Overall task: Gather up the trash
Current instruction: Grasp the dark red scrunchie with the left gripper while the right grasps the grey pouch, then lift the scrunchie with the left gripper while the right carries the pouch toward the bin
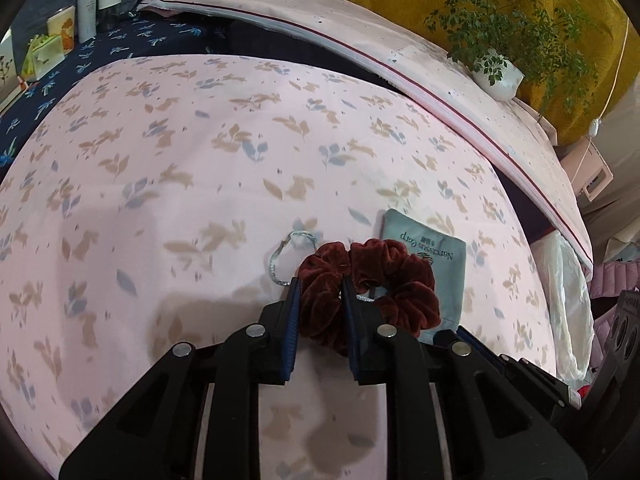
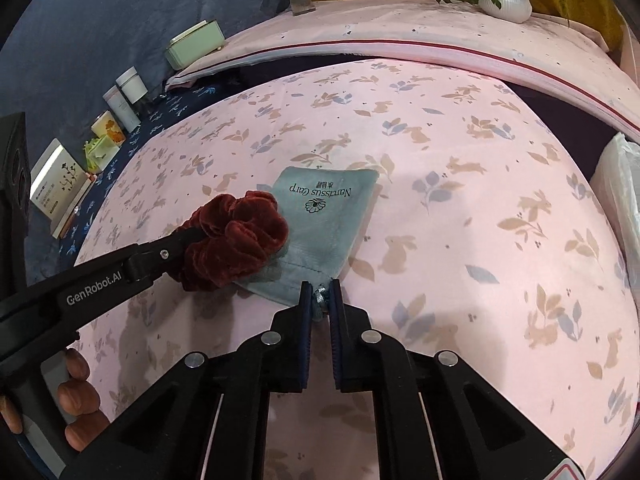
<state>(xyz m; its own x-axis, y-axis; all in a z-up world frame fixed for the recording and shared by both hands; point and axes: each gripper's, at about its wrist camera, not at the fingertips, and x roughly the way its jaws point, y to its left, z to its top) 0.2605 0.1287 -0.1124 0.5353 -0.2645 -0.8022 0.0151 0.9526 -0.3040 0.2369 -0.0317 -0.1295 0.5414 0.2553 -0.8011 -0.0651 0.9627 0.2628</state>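
Observation:
A dark red velvet scrunchie [image 1: 372,280] lies on the pink rabbit-print sheet [image 1: 200,184], overlapping a pale teal drawstring pouch [image 1: 436,248] printed "Narcissus Carp". My left gripper [image 1: 320,284] is shut on the scrunchie's left side. In the right wrist view the left gripper [image 2: 196,232] holds the scrunchie [image 2: 236,236] over the pouch [image 2: 324,208]. My right gripper [image 2: 320,292] is shut on the pouch's gathered mouth. A silver drawstring cord [image 1: 280,256] loops out to the left.
A potted plant [image 1: 496,76] stands on the pink ledge behind. Jars and boxes [image 1: 96,4] line the far left on dark blue cloth. A white plastic bag [image 2: 616,184] sits at the right edge. A mint box [image 2: 196,44] is at the back.

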